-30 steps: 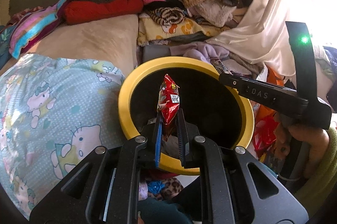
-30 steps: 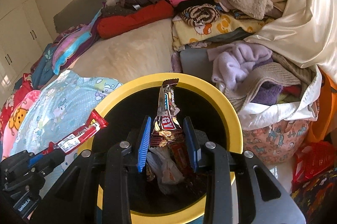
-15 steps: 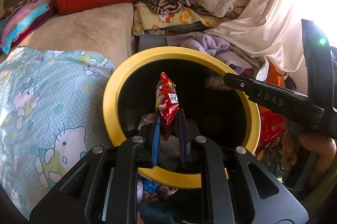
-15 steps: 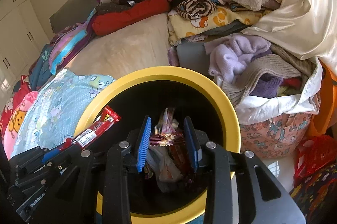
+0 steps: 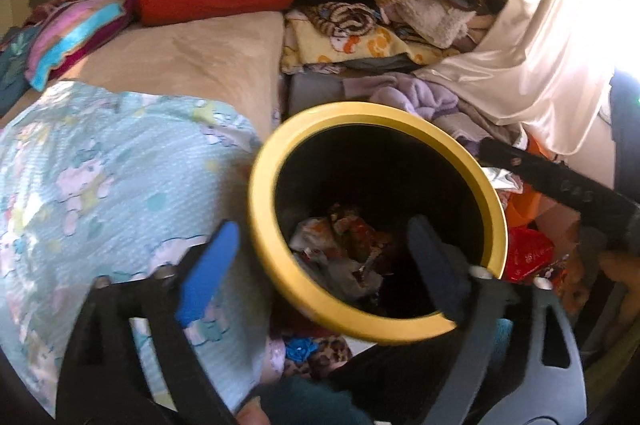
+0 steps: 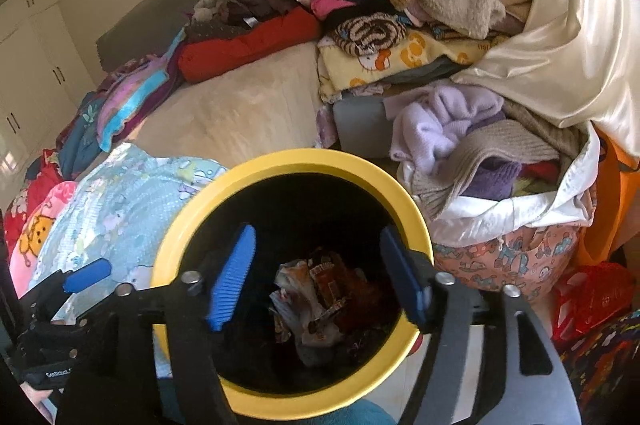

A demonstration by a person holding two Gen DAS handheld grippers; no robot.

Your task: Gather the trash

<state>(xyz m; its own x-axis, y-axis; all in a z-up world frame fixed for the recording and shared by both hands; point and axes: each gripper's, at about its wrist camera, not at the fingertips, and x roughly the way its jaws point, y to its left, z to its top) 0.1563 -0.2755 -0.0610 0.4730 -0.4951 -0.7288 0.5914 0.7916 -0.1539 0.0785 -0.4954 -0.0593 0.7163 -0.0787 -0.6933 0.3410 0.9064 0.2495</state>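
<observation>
A bin with a yellow rim (image 5: 262, 213) (image 6: 304, 161) and a black inside stands below both grippers. Crumpled snack wrappers (image 5: 340, 249) (image 6: 320, 289) lie at its bottom. My left gripper (image 5: 320, 265) hangs over the bin's near left edge. Its jaws are opening wide and nothing is between them. My right gripper (image 6: 316, 277) is over the bin's mouth, its jaws also opening and empty. In the right wrist view, the left gripper's blue pad (image 6: 86, 275) shows at the lower left. The right gripper's black body (image 5: 560, 181) crosses the right side of the left wrist view.
A bed with a light-blue cartoon blanket (image 5: 100, 185) lies left of the bin. Piled clothes (image 6: 400, 5) and a cream curtain (image 6: 560, 45) fill the back. A full cloth laundry bag (image 6: 500, 225) and a red plastic bag (image 6: 592, 297) sit to the right.
Both grippers have opened. The red wrapper left my left gripper and the bar wrapper left my right gripper. Both now lie in the bin.
</observation>
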